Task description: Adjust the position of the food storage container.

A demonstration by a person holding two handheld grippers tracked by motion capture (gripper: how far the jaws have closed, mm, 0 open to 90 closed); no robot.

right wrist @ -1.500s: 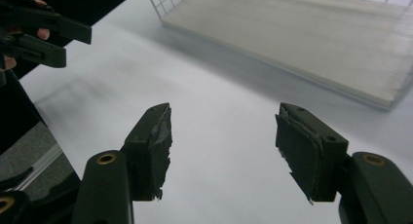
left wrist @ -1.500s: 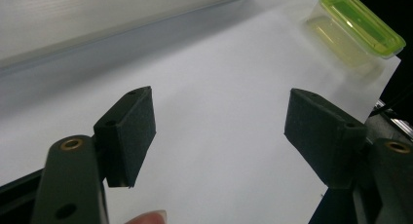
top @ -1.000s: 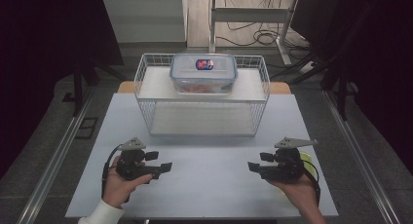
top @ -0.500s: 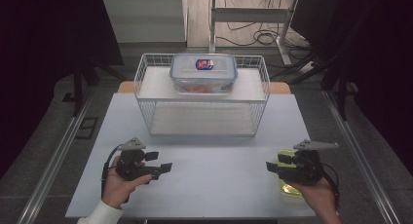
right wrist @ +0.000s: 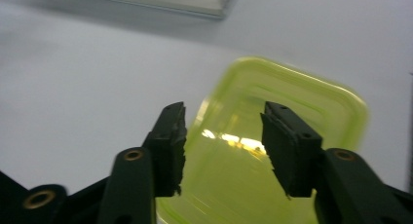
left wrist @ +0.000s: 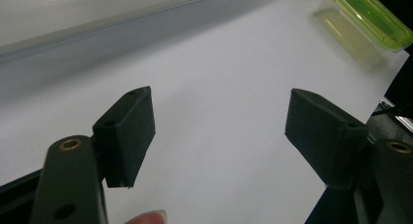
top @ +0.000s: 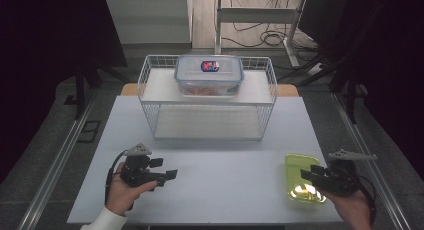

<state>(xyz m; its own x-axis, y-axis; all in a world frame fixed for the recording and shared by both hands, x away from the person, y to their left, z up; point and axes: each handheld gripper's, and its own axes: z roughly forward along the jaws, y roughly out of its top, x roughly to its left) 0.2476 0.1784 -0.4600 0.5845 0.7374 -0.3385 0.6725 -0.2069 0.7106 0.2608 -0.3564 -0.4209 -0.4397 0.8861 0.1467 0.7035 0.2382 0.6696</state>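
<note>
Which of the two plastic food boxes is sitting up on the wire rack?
The clear lidded box with the red-blue label; the yellow-green one lies on the table.

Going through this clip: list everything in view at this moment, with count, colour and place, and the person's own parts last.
Table: one, white, under everything.
Wire basket: one, white, at the far middle of the table.
Lidded container: one, clear with a blue-edged lid and a red and blue label, sitting on top of the wire basket; something reddish shows inside.
Flat container: one, yellow-green, see-through, on the table near the right edge.
Left claw: one, black, open over bare table, nothing between the jaws.
Right claw: one, black, over the flat container; jaws have just been closing, apart in the right gripper view, with no grip visible.
Hands: two, one on each claw, at the near edge; white sleeve on the left.
</note>
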